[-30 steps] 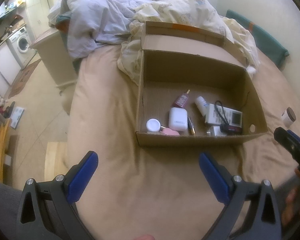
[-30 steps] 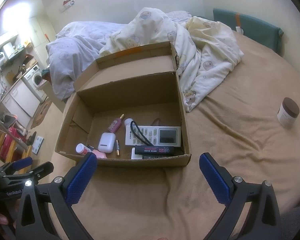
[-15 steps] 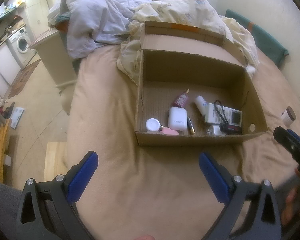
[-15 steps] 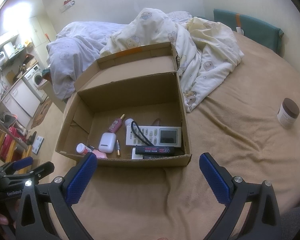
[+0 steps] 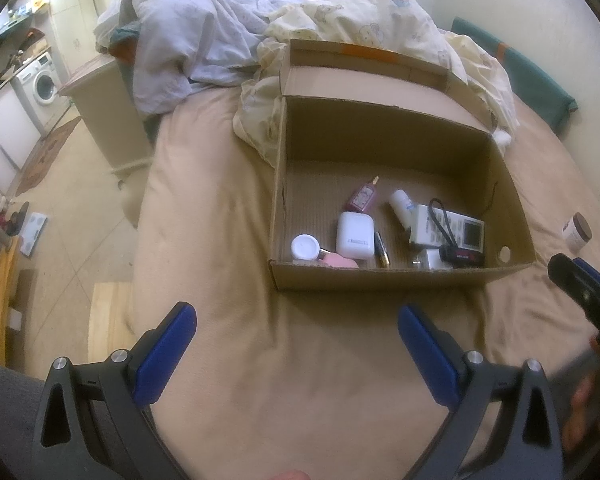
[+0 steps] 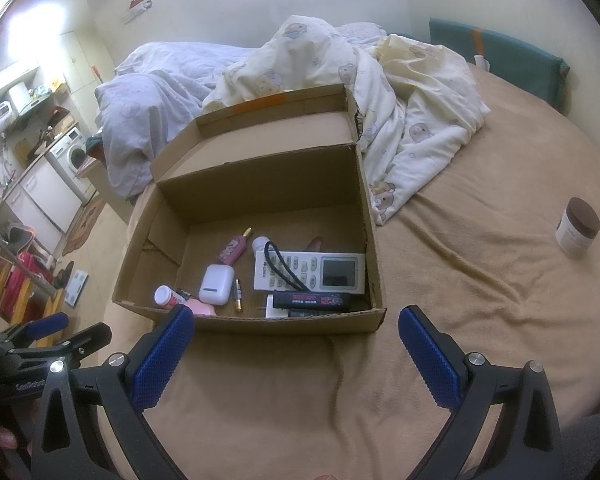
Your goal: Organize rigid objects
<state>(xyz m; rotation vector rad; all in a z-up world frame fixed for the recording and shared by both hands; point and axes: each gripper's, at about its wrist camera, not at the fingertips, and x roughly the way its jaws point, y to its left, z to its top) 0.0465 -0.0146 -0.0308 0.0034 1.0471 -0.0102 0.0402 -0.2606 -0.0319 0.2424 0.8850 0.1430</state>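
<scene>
A: What are the two grippers doing?

B: Both are hovering over the tan blanket (image 6: 480, 280), each with its blue fingers spread wide and gripping nothing. The left gripper (image 5: 296, 336) is sitting just short of the cardboard box (image 5: 380, 278); the right gripper (image 6: 296, 338) is facing the same box's near wall (image 6: 300, 322), with its left finger overlapping the box's near left corner in the right wrist view.

A: What is lying in the box?

B: Ahead of the right gripper, a white remote (image 6: 310, 271) is lying flat with a black cord looping over it, and a black stick (image 6: 312, 301) is resting just nearer. Left of those, a white earbud case (image 6: 216, 284), a pink bottle (image 6: 232, 250) and a small gold-tipped tube (image 6: 238, 295) are lying on the box floor. A white-capped bottle (image 6: 166, 296) is sitting at the near left corner.

A: Anything outside it?

B: A brown-lidded jar (image 6: 578, 232) is standing upright on the blanket, well to the right of the right gripper. Crumpled bedding (image 6: 400, 92) is piling up beyond the box.
</scene>
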